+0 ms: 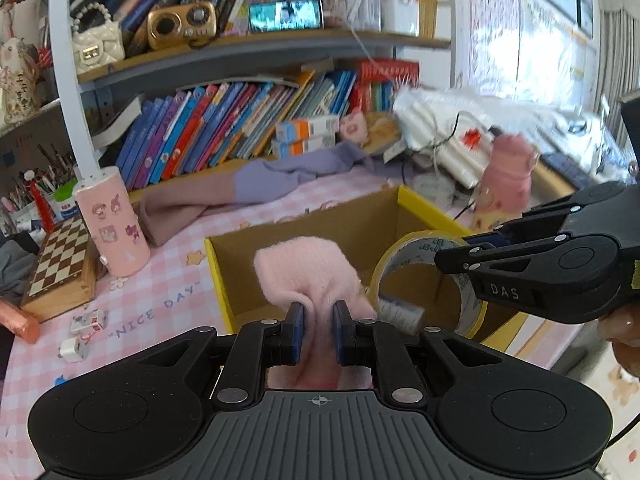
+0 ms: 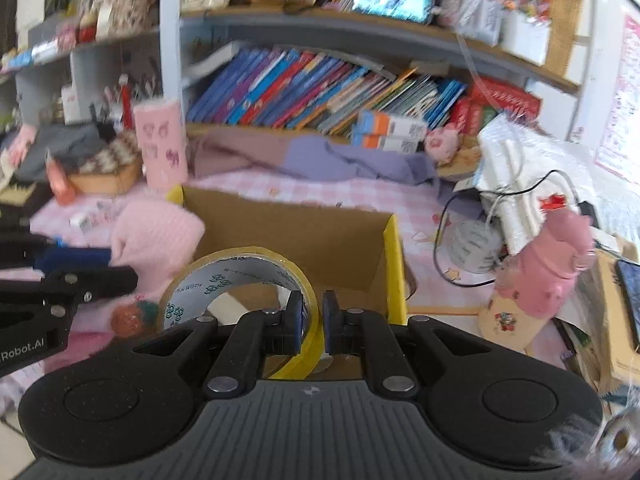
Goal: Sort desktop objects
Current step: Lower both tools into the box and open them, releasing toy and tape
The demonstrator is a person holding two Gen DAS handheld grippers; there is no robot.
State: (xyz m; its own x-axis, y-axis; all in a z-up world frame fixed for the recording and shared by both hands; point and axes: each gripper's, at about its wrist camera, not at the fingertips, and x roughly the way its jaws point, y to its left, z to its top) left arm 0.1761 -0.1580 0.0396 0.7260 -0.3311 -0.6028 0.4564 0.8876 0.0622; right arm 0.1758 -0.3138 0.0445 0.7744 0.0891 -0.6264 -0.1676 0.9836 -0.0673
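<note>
Two things are mid-carry above the cardboard box [image 1: 352, 220]: left gripper [image 1: 316, 320] clamps a pink sock [image 1: 304, 268], right gripper [image 2: 312, 320] pinches a tape roll [image 2: 240, 280]; desk clutter remains.

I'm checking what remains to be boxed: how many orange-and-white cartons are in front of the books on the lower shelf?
2. One orange-and-white carton sits on top, the other carton directly beneath it, stacked in front of the leaning books, beside the purple cloth. More may be hidden behind the clutter.

Pink bottle [image 1: 506, 178] motion-blurred; box [image 2: 304, 240] floor hidden behind tape roll [image 2: 240, 284].
</note>
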